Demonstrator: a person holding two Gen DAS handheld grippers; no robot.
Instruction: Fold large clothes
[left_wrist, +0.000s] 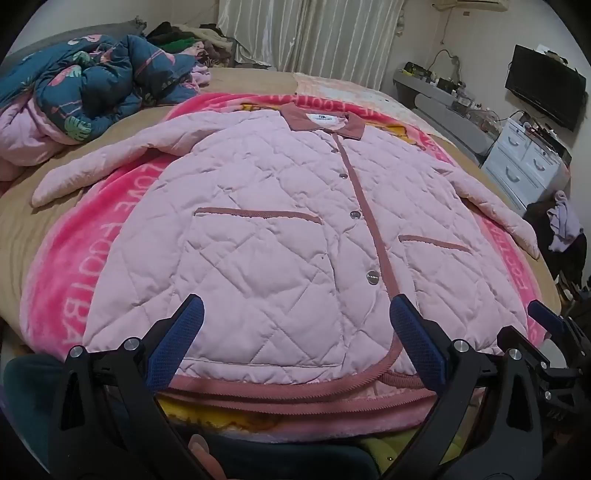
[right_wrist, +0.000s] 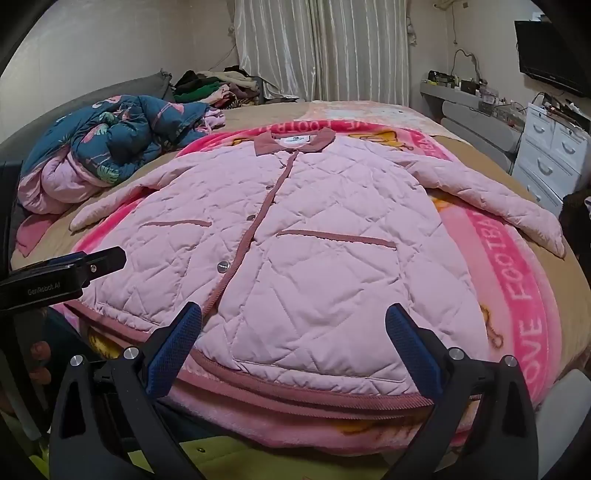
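A pale pink quilted jacket with dusty-rose trim and collar (left_wrist: 258, 236) lies flat, front up and snapped shut, on a bright pink plush blanket with white lettering (left_wrist: 92, 258) spread over a tan-covered bed (left_wrist: 22, 229). Its long axis runs from the hem at the near edge of the bed to the collar at the far end, so the collar points away from both cameras toward the pale curtain (left_wrist: 314, 33). Both sleeves spread outward and slant back toward the hem, their cuffs resting past the blanket's edges.

The left hand-held gripper (left_wrist: 295, 332) hangs over the hem with its blue-padded fingers spread wide and nothing between them; the right hand-held gripper (right_wrist: 293, 339) does the same just beside it, also released and empty.

A crumpled dark blue quilt with a flamingo and leaf print (left_wrist: 96, 81) is heaped on the bed beyond the left sleeve, near its cuff but apart from it. A pile of folded clothes (left_wrist: 184, 40) sits farther back. A white drawer unit (left_wrist: 524, 162) and a black screen (left_wrist: 543, 85) stand off the bed to the right.
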